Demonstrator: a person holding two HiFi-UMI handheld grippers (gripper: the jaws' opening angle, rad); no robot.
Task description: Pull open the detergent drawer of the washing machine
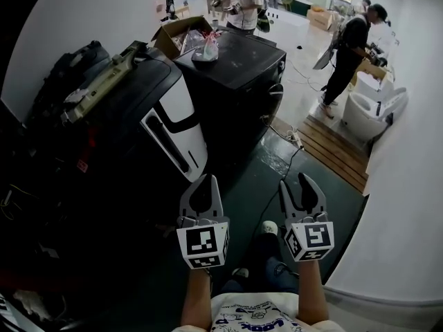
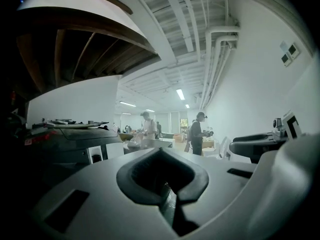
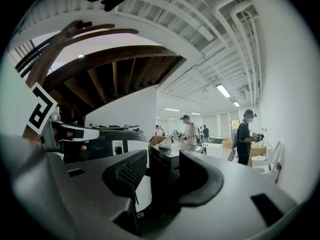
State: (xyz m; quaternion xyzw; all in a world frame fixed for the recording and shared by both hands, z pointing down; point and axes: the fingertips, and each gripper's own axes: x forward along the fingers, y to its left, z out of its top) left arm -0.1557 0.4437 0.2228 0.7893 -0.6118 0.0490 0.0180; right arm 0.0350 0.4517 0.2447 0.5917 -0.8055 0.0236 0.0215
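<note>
The washing machine (image 1: 124, 109) stands at the left in the head view, dark-bodied with a white front panel (image 1: 176, 126) facing the floor space ahead of me. I cannot pick out the detergent drawer for certain. Both grippers hang low in front of the machine, apart from it. My left gripper (image 1: 205, 182) is shut, its pads (image 2: 192, 176) meeting with nothing between them. My right gripper (image 1: 295, 182) is open, and the gap between its fingers (image 3: 127, 174) is empty. In the right gripper view the white panel (image 3: 120, 146) shows past the left finger.
A second black machine (image 1: 239, 71) stands behind, carrying a cardboard box (image 1: 181, 34) and a plastic bag (image 1: 208, 47). A wooden pallet (image 1: 336, 151) and a cable (image 1: 294, 140) lie on the floor to the right. People (image 1: 349, 47) stand farther back. A white wall (image 1: 408, 206) borders the right.
</note>
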